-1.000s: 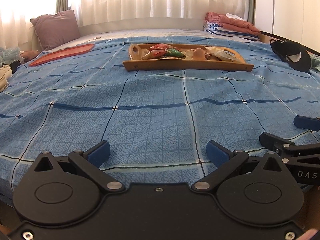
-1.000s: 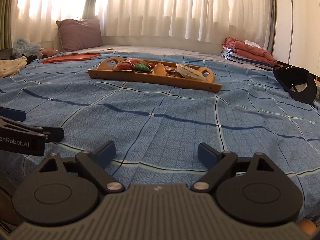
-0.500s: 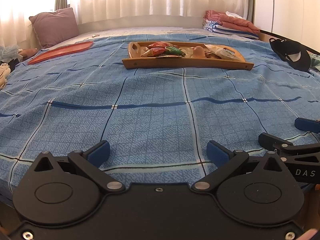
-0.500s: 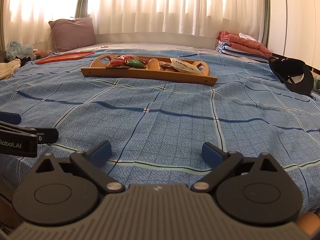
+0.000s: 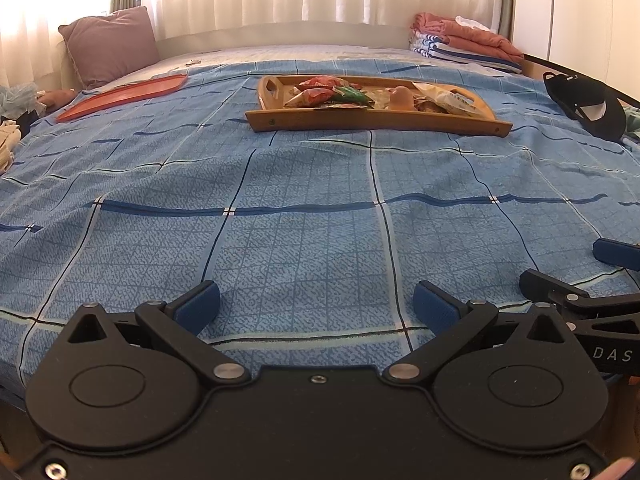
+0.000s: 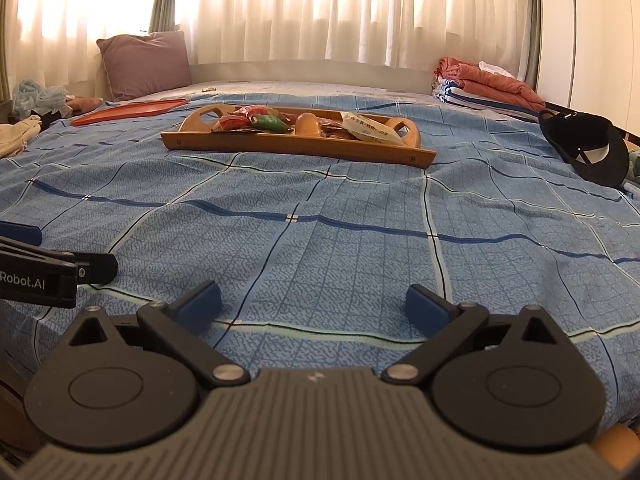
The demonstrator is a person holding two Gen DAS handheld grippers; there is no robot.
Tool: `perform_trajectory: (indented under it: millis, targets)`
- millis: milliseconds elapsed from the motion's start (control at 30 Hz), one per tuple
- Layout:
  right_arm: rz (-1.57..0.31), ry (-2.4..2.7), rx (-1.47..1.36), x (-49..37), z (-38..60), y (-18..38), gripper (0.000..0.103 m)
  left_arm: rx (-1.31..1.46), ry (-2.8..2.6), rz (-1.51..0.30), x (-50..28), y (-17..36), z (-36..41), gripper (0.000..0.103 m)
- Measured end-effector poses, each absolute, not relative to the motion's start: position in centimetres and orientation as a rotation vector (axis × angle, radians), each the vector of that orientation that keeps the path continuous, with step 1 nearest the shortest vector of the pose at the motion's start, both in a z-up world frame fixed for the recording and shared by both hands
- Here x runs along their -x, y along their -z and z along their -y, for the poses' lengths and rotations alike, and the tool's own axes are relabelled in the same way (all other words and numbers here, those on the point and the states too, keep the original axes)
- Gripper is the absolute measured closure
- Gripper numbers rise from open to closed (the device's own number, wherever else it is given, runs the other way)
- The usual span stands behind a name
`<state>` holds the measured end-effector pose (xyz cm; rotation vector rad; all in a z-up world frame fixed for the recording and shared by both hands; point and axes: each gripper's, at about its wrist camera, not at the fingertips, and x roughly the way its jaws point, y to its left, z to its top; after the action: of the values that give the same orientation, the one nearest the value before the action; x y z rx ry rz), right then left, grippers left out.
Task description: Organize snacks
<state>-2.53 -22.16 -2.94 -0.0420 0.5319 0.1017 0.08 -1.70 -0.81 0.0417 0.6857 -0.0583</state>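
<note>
Both tools low at the near edge of the bed [image 5: 304, 184], side by side. Left tool [image 5: 316, 304]: jaws spread wide, nothing between the pads. Right tool [image 6: 312, 300]: same, wide and empty.

Snacks sit in the wooden tray [image 6: 296, 146], well apart from both tools, mid-bed. Red packet [image 6: 230, 122] and green packet [image 6: 268, 122] at the left end, a tan rounded item [image 6: 307, 123] in the middle, a pale printed bag [image 6: 370, 128] leaning toward the right handle. Orange tray [image 6: 128, 111] lies flat beyond it to the left; looks bare from this angle but the view is too shallow to be sure.

Whether the pile in the wooden tray is the sorted result or the unsorted start, can't tell from here.

Risks if anything gets picked:
- Packets overlap. A pinch on one likely snags a neighbour's edge and drags two.
- Crinkly film is slick; a grip on a corner seal could slip mid-carry and drop onto the blanket.
- Soft mattress: pressing down tilts the tray and everything slides.
- The tan item is rounded and may squirt out of flat pads.
- Long reach over the bed with both tools close together means collision risk.
- Black cap [image 6: 588, 148] sits right of the tray, in the right tool's sweep.
</note>
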Motion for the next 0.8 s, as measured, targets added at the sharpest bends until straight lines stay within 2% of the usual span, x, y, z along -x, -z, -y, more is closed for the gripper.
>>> perform_trajectory:
  millis: [800]
  targets:
    - [-0.533, -0.102, 0.043, 2.5, 22.13, 2.91, 0.001, -0.031, 0.053, -0.675, 0.27, 0.95, 1.54, 0.0]
